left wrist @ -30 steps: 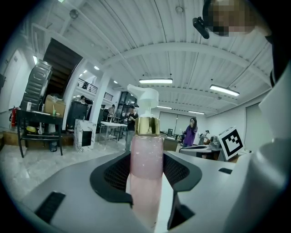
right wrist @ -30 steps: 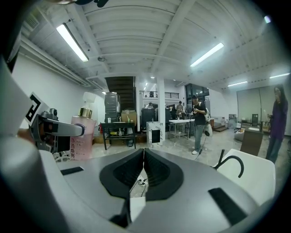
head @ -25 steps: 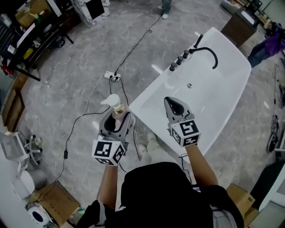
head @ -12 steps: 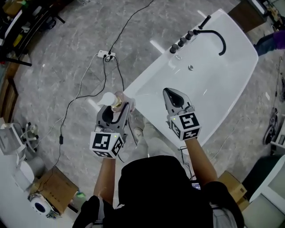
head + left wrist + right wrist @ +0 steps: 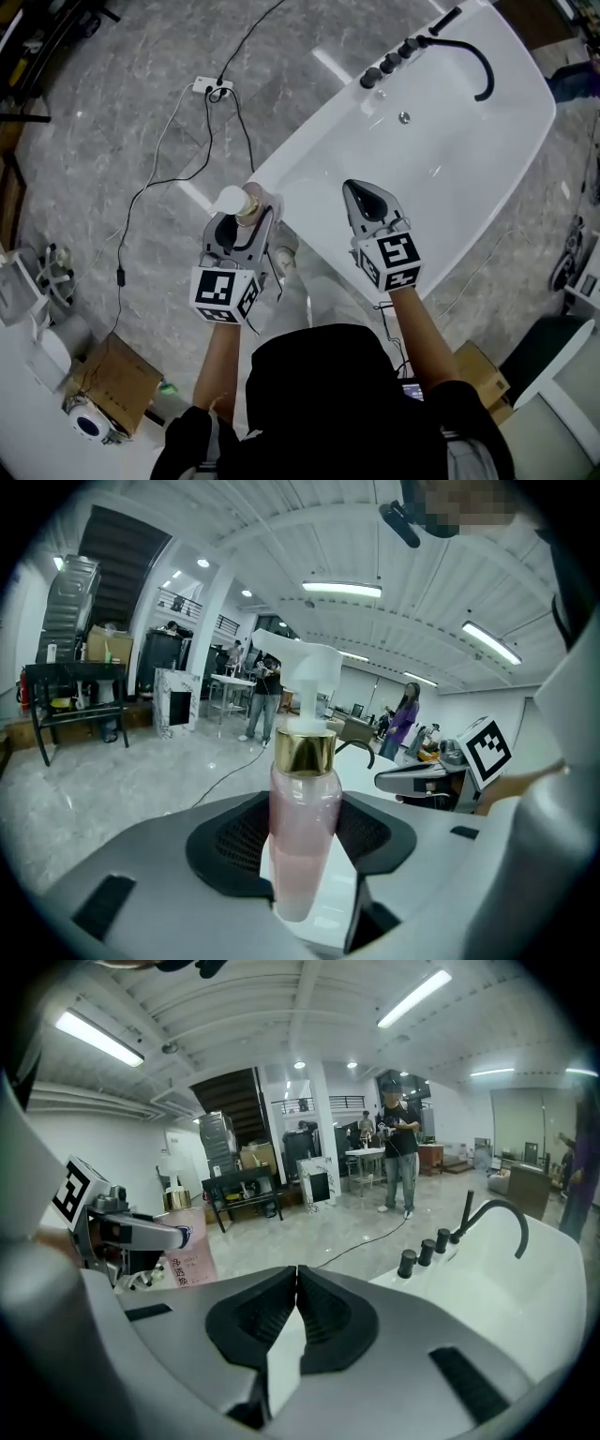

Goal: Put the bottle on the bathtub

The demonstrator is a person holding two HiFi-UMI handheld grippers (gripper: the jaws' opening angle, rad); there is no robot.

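We hold the pink pump bottle (image 5: 305,836) upright, clamped in our left gripper's (image 5: 246,225) jaws, close beside the bathtub's (image 5: 469,159) near rim, while our right gripper's (image 5: 364,195) jaws meet on nothing; carrying seems nearly done and setting down remains.

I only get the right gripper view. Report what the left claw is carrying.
Observer: The left claw is shut on a pink bottle, held upright by its body.
Operator: Give me its place against the tub.
Observer: From the head view, it is at the near left corner of the bathtub, by the rim; contact cannot be told.
Operator: Now place my right claw.
Observer: The right claw hangs over the inside of the tub, apart from the bottle.
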